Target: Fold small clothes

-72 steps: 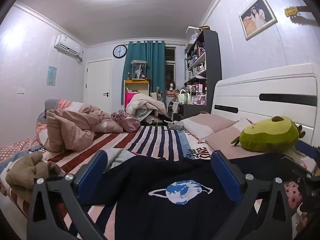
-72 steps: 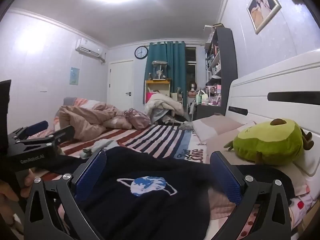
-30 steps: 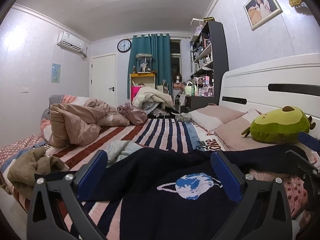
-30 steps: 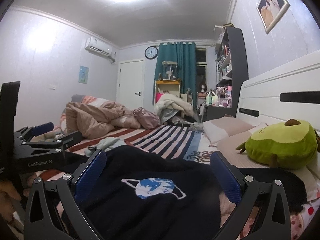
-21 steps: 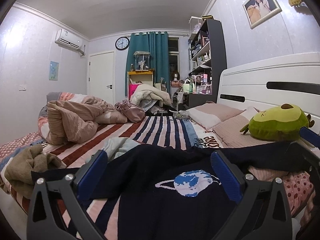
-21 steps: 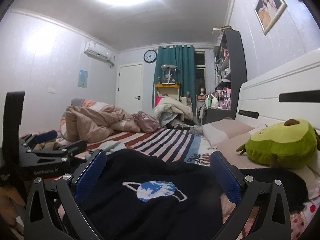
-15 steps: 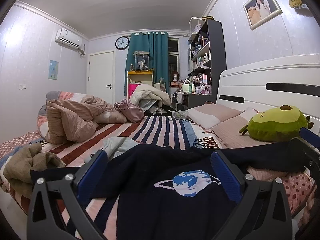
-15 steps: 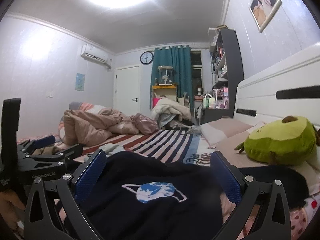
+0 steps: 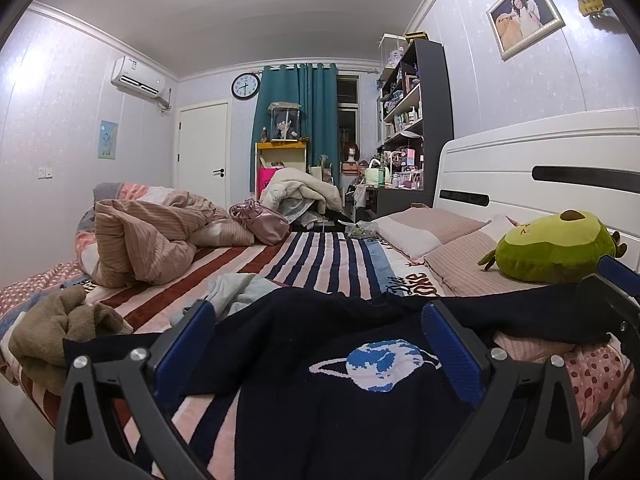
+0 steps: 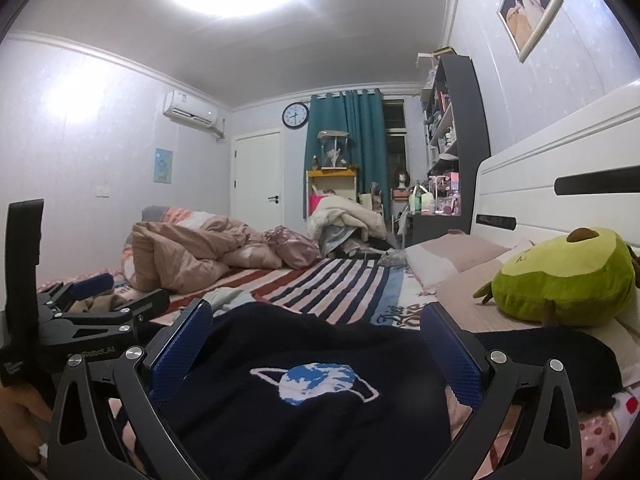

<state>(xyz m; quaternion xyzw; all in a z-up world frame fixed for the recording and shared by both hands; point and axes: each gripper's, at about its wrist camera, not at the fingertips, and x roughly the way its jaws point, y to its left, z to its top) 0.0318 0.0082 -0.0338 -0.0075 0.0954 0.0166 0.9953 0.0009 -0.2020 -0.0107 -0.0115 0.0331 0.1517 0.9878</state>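
A dark navy sweater with a blue planet print lies spread face up on the striped bed. It also shows in the right wrist view. Its sleeves stretch out to both sides. My left gripper is open and empty, low over the sweater's near part. My right gripper is open and empty over the same sweater. The left gripper also shows at the left edge of the right wrist view, and the right gripper's tip shows at the right edge of the left wrist view.
A green plush toy lies on the pillows by the white headboard. A pink quilt is heaped at the far left. A tan garment and a pale blue one lie left of the sweater.
Both grippers have dropped lower and levelled out over the sweater. The sweater now lies flatter, with the sleeves stretched further out. Both stay open.
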